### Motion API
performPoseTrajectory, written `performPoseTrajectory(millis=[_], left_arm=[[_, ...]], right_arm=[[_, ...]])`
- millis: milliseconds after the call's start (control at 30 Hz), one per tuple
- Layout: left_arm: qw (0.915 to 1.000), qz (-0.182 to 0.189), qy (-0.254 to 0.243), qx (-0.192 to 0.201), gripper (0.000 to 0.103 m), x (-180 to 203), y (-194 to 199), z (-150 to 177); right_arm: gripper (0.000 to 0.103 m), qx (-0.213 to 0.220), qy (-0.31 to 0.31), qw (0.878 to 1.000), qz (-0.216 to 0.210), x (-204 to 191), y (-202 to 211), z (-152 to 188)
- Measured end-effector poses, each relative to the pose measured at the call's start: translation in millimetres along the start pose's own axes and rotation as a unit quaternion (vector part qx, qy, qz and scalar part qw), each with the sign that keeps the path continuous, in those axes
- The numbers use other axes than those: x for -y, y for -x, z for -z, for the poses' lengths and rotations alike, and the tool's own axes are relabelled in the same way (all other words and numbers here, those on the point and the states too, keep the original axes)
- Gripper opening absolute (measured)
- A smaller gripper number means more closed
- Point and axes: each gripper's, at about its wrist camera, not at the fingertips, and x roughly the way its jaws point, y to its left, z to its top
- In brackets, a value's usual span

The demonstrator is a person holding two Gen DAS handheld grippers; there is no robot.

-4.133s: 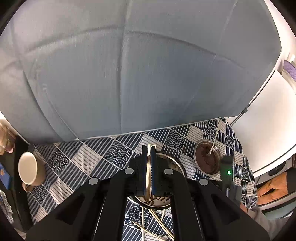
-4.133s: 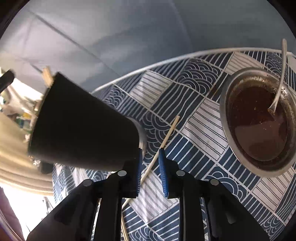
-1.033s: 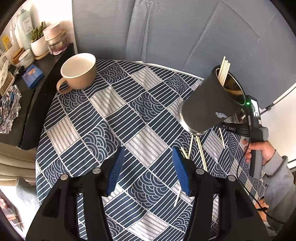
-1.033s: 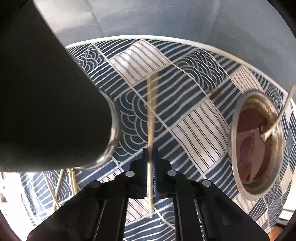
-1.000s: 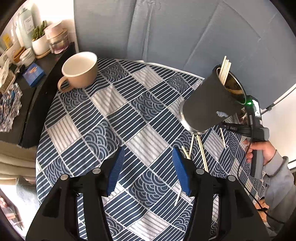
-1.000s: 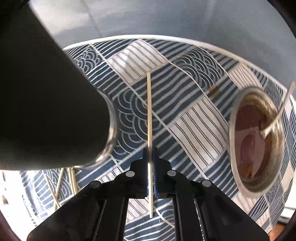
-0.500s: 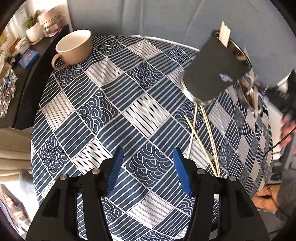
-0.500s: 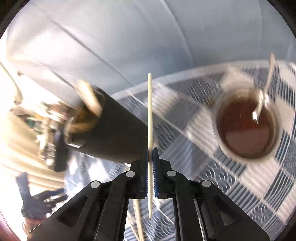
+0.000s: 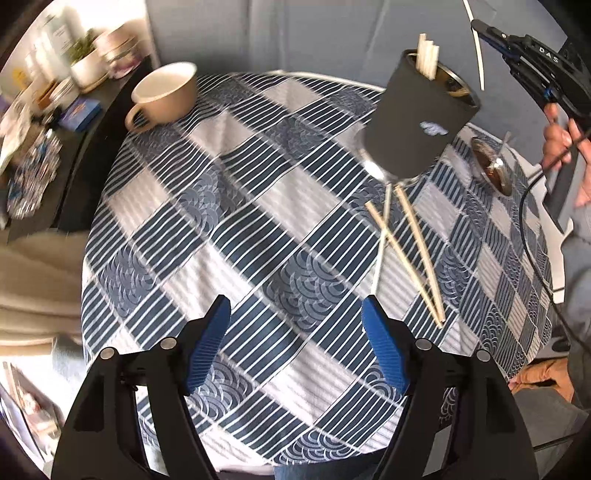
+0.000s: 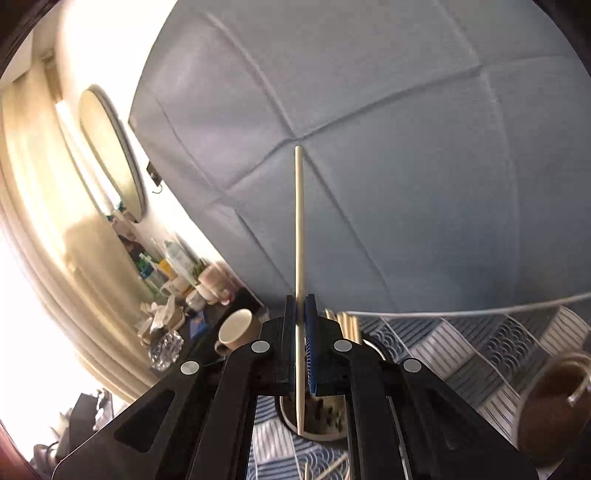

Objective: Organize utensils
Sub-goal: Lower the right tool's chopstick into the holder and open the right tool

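A black utensil cup (image 9: 421, 122) stands on the patterned tablecloth (image 9: 221, 229) with several chopsticks (image 9: 426, 61) upright in it. Three loose chopsticks (image 9: 413, 240) lie crossed on the cloth in front of the cup. My right gripper (image 10: 301, 332) is shut on one pale chopstick (image 10: 299, 221) and holds it upright above the cup's mouth (image 10: 321, 424); it shows in the left wrist view (image 9: 480, 26) too, above and right of the cup. My left gripper (image 9: 295, 339) is open and empty, above the near part of the table.
A beige mug (image 9: 166, 96) stands at the far left of the table. A metal bowl of brown sauce with a spoon (image 9: 493, 166) sits right of the cup. A dark side shelf with jars and a plant (image 9: 74, 85) is on the left. A grey backdrop (image 10: 369, 147) hangs behind.
My right gripper has lifted the chopstick off the cloth and swung it upright over the cup. My left gripper has stayed open and drawn back over the near table.
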Motion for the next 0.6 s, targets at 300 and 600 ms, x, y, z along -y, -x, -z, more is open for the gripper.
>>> performPoseTrajectory(millis=[300,600], left_arm=[[0.9992,-0.013,0.037,-0.009,0.083,-15.2,-6.2,12.9],[0.9999,-0.007,-0.012,-0.004,0.096,11.0,-24.6,-14.9]], right_arm=[[0.008,-0.018,0.006,0.999,0.038,14.5,-8.9,35.6],[0.043,-0.008,0.036,0.995,0.096,17.0,44.0,47.9]])
